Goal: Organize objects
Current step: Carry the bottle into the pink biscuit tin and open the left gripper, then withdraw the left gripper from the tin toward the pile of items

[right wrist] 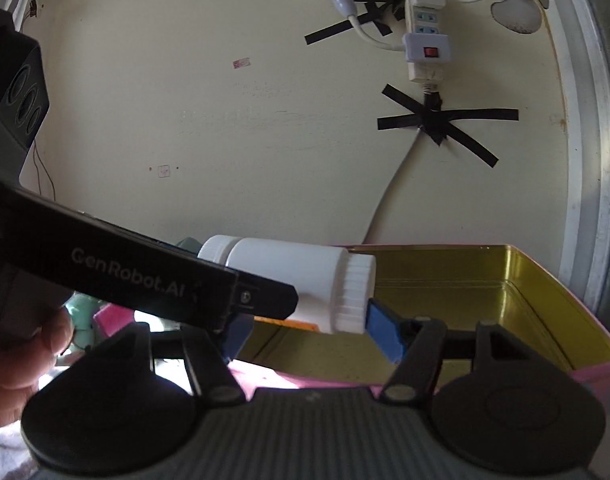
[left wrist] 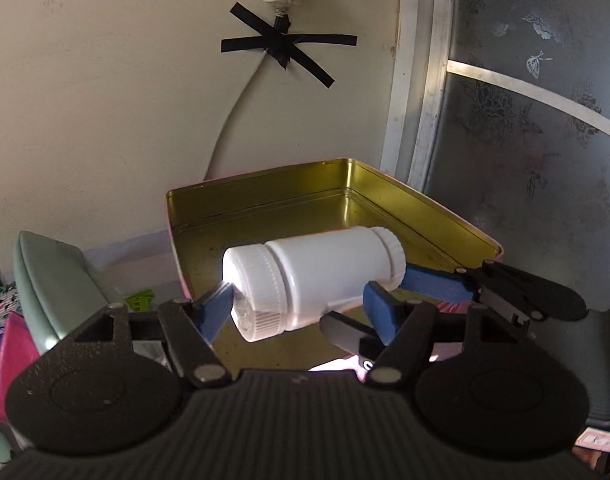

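A white double-capped plastic bottle [left wrist: 313,280] lies on its side above an open gold-lined tin box [left wrist: 305,200] with a pink outside. My left gripper [left wrist: 301,312] is shut on the bottle; its blue pads [left wrist: 215,314] press the near cap and the body. My right gripper [left wrist: 433,284] enters from the right and touches the far cap. In the right wrist view the bottle [right wrist: 293,280] sits between my right gripper's [right wrist: 305,330] blue pads [right wrist: 385,332], with the left gripper's black body [right wrist: 145,276] crossing in front. The tin box [right wrist: 485,288] lies behind.
A pale green curved object [left wrist: 53,280] and a pink box [left wrist: 13,356] lie at the left. A power strip [right wrist: 425,32] and taped cable hang on the wall. A patterned grey panel [left wrist: 545,120] stands at the right. A hand [right wrist: 17,356] holds the left gripper.
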Motion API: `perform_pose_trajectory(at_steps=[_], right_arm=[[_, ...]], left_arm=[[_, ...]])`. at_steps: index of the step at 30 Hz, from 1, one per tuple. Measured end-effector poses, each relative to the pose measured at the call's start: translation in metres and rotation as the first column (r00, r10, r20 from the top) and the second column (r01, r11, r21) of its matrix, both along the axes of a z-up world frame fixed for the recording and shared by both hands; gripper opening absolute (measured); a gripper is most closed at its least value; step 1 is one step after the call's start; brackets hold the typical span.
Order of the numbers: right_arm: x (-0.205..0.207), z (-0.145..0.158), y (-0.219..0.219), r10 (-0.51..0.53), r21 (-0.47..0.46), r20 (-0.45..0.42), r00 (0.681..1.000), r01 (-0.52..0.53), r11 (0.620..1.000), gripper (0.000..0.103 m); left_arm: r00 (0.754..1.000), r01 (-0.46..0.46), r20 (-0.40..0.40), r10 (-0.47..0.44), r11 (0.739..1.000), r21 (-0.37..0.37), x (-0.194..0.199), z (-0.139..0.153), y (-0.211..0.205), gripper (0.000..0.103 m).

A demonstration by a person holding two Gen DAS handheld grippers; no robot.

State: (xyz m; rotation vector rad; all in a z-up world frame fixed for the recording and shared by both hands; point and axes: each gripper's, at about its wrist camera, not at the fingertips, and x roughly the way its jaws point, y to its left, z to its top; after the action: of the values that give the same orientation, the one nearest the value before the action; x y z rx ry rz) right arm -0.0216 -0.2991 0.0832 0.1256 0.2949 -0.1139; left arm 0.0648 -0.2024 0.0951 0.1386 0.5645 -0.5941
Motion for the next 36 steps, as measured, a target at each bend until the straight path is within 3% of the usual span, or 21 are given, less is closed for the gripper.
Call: perform_pose_trajectory(at_steps=[3, 9, 17, 21, 25, 30, 36], right_arm=[[0.009, -0.007, -0.011, -0.055, -0.011, -0.036, 0.998, 0.055, 0.998, 0.068], [0.006, -0.014, -0.005, -0.090, -0.035, 0.001, 0.996, 0.090, 0.995, 0.082], [0.001, -0.019, 0.017, 0.007, -0.063, 0.027, 1.000, -0.006, 0.998, 0.081], [-0.004, -0.020, 0.037, 0.081, -0.124, 0.055, 0.995, -0.074, 0.990, 0.082], [0.001, -0.029, 0.056, 0.142, -0.174, 0.033, 0.989, -0.135, 0.976, 0.082], [0.006, -0.037, 0.065, 0.177, -0.147, 0.010, 0.984, -0.174, 0.974, 0.081], [0.006, -0.036, 0.060, 0.112, -0.079, 0.045, 0.993, -0.108, 0.991, 0.080]], left_arm=[[1.000, 0.008, -0.030, -0.008, 1.000, 0.013, 0.005, -0.011, -0.020, 0.073], [0.999, -0.038, -0.039, 0.038, 0.999, -0.009, 0.005, -0.017, -0.027, 0.074], [0.993, -0.117, -0.009, 0.117, 0.993, -0.028, -0.022, -0.019, 0.006, 0.075], [0.987, -0.159, 0.006, 0.160, 0.987, -0.037, -0.034, -0.021, 0.032, 0.076], [0.973, -0.229, 0.004, 0.229, 0.972, -0.061, -0.041, -0.023, 0.064, 0.078], [0.944, -0.328, 0.028, 0.329, 0.944, -0.047, -0.055, -0.031, 0.109, 0.079], [0.900, -0.435, 0.040, 0.435, 0.900, -0.008, -0.067, -0.044, 0.149, 0.079]])
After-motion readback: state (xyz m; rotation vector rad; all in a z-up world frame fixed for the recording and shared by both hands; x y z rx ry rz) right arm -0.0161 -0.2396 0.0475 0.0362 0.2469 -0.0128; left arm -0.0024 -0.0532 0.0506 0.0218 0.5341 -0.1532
